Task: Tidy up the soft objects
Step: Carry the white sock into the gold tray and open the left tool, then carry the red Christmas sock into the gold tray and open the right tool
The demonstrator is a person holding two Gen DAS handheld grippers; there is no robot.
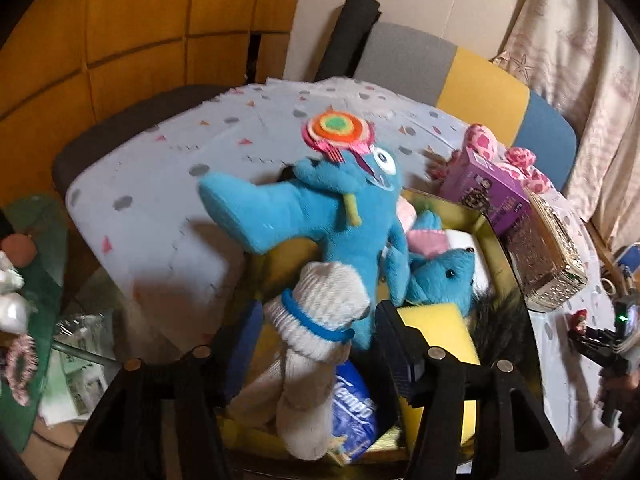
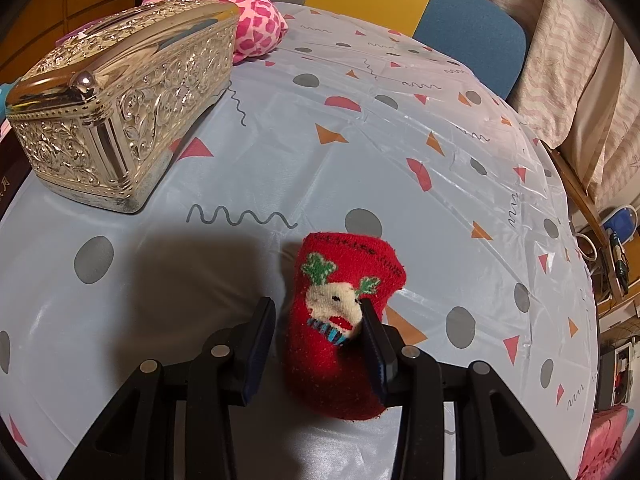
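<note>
In the left wrist view my left gripper stands open over a gold box full of soft things. A cream sock with a blue band lies between its fingers, on top of the pile. A blue monster plush with a felt lollipop leans on it, beside a blue teddy, a yellow sponge and a tissue pack. In the right wrist view my right gripper is open around a red reindeer sock lying on the tablecloth.
A silver ornate casket stands at the left of the table, with a pink spotted plush behind it. A purple carton sits by the gold box. A chair stands behind the table. Clutter lies on the floor to the left.
</note>
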